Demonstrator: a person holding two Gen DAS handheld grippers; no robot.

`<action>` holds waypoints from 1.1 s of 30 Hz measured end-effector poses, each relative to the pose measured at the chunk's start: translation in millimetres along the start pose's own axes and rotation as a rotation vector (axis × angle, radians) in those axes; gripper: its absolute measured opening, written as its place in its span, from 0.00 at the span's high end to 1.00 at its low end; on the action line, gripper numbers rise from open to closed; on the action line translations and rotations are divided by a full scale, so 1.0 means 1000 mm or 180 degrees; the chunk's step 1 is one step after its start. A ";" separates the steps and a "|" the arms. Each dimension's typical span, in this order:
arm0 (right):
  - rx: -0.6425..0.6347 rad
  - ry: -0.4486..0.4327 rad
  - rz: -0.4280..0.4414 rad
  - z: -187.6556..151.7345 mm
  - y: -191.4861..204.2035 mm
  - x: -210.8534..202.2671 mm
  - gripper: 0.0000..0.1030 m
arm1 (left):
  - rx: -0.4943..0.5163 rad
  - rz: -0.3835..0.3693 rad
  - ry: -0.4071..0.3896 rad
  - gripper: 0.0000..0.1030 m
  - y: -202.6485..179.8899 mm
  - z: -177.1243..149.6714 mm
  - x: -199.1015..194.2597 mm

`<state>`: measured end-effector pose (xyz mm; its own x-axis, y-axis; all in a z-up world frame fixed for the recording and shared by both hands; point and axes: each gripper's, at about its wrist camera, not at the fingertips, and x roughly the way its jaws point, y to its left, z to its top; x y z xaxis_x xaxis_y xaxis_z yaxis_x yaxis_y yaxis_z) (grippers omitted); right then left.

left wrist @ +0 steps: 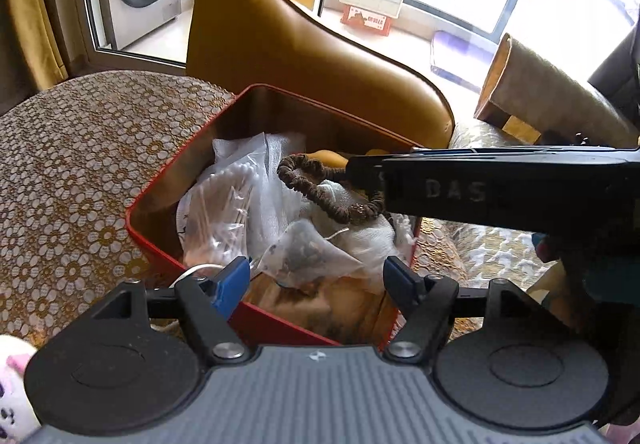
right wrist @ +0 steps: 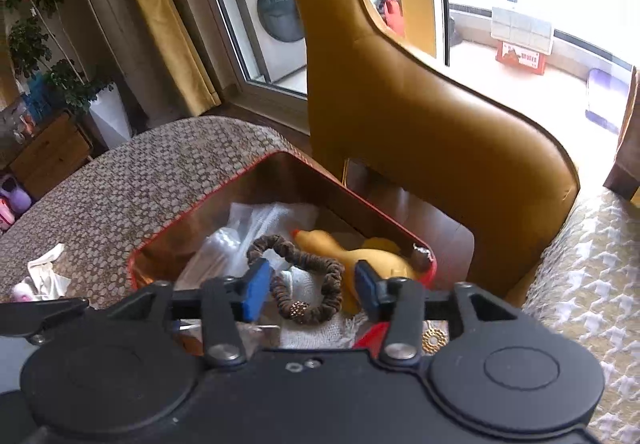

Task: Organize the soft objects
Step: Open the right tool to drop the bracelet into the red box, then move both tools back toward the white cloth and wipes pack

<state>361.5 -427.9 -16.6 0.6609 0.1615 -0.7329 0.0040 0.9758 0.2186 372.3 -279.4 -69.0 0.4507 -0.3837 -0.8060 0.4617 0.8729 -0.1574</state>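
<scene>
Tongs on left gripper (left wrist: 316, 276) and right gripper (right wrist: 310, 288) gape unloaded over scrunchie (right wrist: 296, 276) in red box (right wrist: 138, 264).

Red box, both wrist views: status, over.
Both tongs, left and right, open, empty, above red box. Brown scrunchie lies inside on white cloth. Nothing blocking.

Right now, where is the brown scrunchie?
In the red box, the scrunchie lies on white cloth, beside the yellow rubber chicken.

Brown scrunchie (right wrist: 298, 284) lies loose inside red tin (right wrist: 200, 211).
</scene>
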 end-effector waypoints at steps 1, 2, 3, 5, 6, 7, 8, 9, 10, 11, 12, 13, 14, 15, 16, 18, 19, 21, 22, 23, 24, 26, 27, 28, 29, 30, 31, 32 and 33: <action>-0.0009 -0.0022 0.0004 0.000 0.001 -0.005 0.51 | -0.0002 -0.0006 -0.0015 0.29 0.000 -0.001 -0.004; -0.0014 -0.0034 0.0010 0.000 0.002 -0.010 0.50 | -0.0009 -0.0014 -0.0031 0.29 0.000 -0.002 -0.009; -0.0023 -0.0046 0.0024 0.000 0.003 -0.015 0.49 | -0.0019 -0.0027 -0.0047 0.29 0.001 -0.003 -0.014; -0.0045 -0.0081 0.0031 -0.001 0.006 -0.025 0.46 | -0.0022 -0.0050 -0.0084 0.29 0.001 -0.005 -0.024; -0.0056 -0.0099 0.0030 -0.002 0.008 -0.030 0.45 | -0.0020 -0.0059 -0.0106 0.29 0.001 -0.006 -0.029; -0.0067 -0.0118 0.0049 -0.002 0.010 -0.035 0.44 | -0.0024 -0.0065 -0.0126 0.29 0.001 -0.008 -0.035; -0.0072 -0.0133 0.0067 -0.003 0.012 -0.041 0.43 | -0.0029 -0.0074 -0.0143 0.29 0.001 -0.010 -0.041; -0.0077 -0.0150 0.0078 -0.003 0.015 -0.046 0.42 | -0.0030 -0.0083 -0.0162 0.29 0.001 -0.011 -0.047; -0.0091 -0.0167 0.0093 -0.004 0.018 -0.051 0.40 | -0.0025 -0.0081 -0.0187 0.29 0.002 -0.013 -0.052; -0.0110 -0.0176 0.0109 -0.005 0.021 -0.056 0.40 | -0.0020 -0.0068 -0.0225 0.29 0.002 -0.015 -0.059; -0.0136 -0.0198 0.0127 -0.006 0.024 -0.062 0.40 | -0.0009 -0.0056 -0.0268 0.29 0.002 -0.017 -0.066; -0.0152 -0.0232 0.0133 -0.007 0.027 -0.068 0.39 | 0.0005 -0.0051 -0.0299 0.29 0.002 -0.019 -0.073; -0.0159 -0.0258 0.0144 -0.008 0.030 -0.073 0.38 | 0.0018 -0.0048 -0.0333 0.29 0.002 -0.022 -0.080; -0.0160 -0.0278 0.0173 -0.009 0.033 -0.078 0.38 | 0.0029 -0.0042 -0.0362 0.29 0.003 -0.024 -0.086; -0.0156 -0.0296 0.0201 -0.010 0.036 -0.083 0.38 | 0.0037 -0.0035 -0.0396 0.29 0.004 -0.026 -0.094; -0.0173 -0.0326 0.0245 -0.013 0.043 -0.093 0.38 | 0.0040 -0.0035 -0.0453 0.29 0.005 -0.031 -0.107; -0.0189 -0.0337 0.0284 -0.014 0.047 -0.098 0.37 | 0.0034 -0.0033 -0.0481 0.29 0.007 -0.034 -0.114; -0.0217 -0.0365 0.0346 -0.018 0.055 -0.107 0.35 | 0.0037 -0.0028 -0.0534 0.29 0.010 -0.040 -0.128; -0.0240 -0.0384 0.0375 -0.020 0.060 -0.112 0.34 | 0.0040 -0.0022 -0.0560 0.29 0.011 -0.043 -0.134; -0.0256 -0.0394 0.0404 -0.022 0.065 -0.116 0.34 | 0.0046 -0.0022 -0.0588 0.29 0.011 -0.046 -0.141; -0.0270 -0.0403 0.0441 -0.025 0.070 -0.120 0.33 | 0.0049 -0.0024 -0.0624 0.29 0.013 -0.050 -0.148; -0.0281 -0.0433 0.0502 -0.029 0.080 -0.127 0.32 | 0.0045 -0.0016 -0.0702 0.29 0.016 -0.057 -0.162; -0.0281 -0.0447 0.0543 -0.032 0.085 -0.130 0.31 | 0.0047 -0.0002 -0.0740 0.29 0.017 -0.061 -0.170; -0.0279 -0.0450 0.0587 -0.034 0.089 -0.133 0.30 | 0.0053 0.0015 -0.0776 0.29 0.018 -0.065 -0.177; -0.0288 -0.0446 0.0632 -0.036 0.094 -0.137 0.30 | 0.0064 0.0025 -0.0806 0.29 0.020 -0.070 -0.185; -0.0316 -0.0447 0.0663 -0.039 0.100 -0.140 0.29 | 0.0081 0.0035 -0.0840 0.29 0.022 -0.075 -0.192; -0.0355 -0.0448 0.0680 -0.041 0.106 -0.142 0.28 | 0.0088 0.0049 -0.0866 0.29 0.024 -0.078 -0.198; -0.0386 -0.0445 0.0692 -0.044 0.110 -0.145 0.27 | 0.0086 0.0072 -0.0890 0.29 0.026 -0.082 -0.204; -0.0418 -0.0439 0.0717 -0.047 0.117 -0.147 0.27 | 0.0080 0.0099 -0.0910 0.28 0.030 -0.086 -0.210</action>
<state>230.1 -331.0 86.2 0.7299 0.3635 -0.5789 -0.2458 0.9298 0.2740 225.5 -146.9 46.9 0.6604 -0.4292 -0.6161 0.4614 0.8793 -0.1179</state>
